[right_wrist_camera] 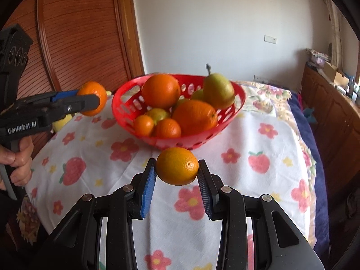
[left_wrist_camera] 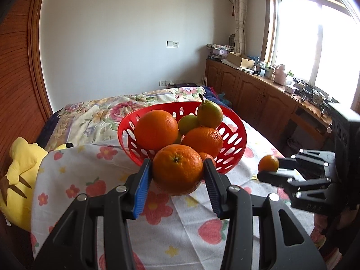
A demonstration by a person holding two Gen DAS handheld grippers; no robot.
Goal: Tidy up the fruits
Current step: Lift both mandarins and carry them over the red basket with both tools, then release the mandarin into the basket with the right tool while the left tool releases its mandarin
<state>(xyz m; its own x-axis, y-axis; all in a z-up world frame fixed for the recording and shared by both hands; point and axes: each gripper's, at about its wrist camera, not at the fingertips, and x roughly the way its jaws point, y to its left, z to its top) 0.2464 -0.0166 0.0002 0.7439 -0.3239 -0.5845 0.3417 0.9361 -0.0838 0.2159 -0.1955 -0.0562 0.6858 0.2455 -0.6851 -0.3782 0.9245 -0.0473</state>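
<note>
The left gripper [left_wrist_camera: 177, 173] has its jaws pinching an orange [left_wrist_camera: 177, 172], blue pads pressed on either flank, stem scar facing the camera. The right gripper [right_wrist_camera: 176, 168] has its jaws pinching a smaller orange [right_wrist_camera: 177, 166], gripped across its shorter width with its long axis running between the pads (its navel shows on the side by the right-hand pad). Both fruits hang clear of the flowered cloth [right_wrist_camera: 236, 191] on the bed.

The relation that matters is straight ahead: the red basket [left_wrist_camera: 234, 144] lies directly beyond each pair of jaws and a little below them, its near wall just past the left gripper's orange, somewhat farther from the right one's. The left hand looks nearer, so it seems likelier to go first.

Inside the basket sit several oranges [right_wrist_camera: 160, 90] and a pear [right_wrist_camera: 218, 90], heaped toward the middle and back. Free room appears along the near rim, close to the jaws. My judgement is that each fruit must be carried forward over that rim and let go low, or it may roll off the pile.
</note>
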